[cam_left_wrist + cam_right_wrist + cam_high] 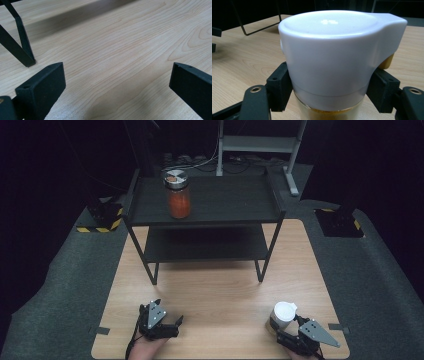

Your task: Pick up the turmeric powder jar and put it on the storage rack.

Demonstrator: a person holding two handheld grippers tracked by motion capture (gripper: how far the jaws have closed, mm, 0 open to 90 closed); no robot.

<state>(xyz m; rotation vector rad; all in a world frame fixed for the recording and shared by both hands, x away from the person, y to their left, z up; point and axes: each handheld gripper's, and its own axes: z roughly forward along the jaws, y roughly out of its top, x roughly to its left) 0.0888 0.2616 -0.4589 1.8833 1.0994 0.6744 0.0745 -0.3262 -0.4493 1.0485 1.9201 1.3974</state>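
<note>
A pale wood-grain table point(220, 285) carries a black metal two-tier shelf point(225, 200), with a glass jar point(178, 195) of orange stuff on top. At the near right edge stands a clear jar, its cap point(329, 55) smooth white plastic with a side spout. The right gripper point(329, 92) clamps just under that cap. The left gripper point(117, 82) gapes wide over bare wood.

Overhead light lit the wood table point(220, 285) evenly; surroundings were v. dark. Glare spot on white jar lid point(329, 22). Soft shadows under shelf point(205, 200). High view slightly grainy, closeups sharp.
</note>
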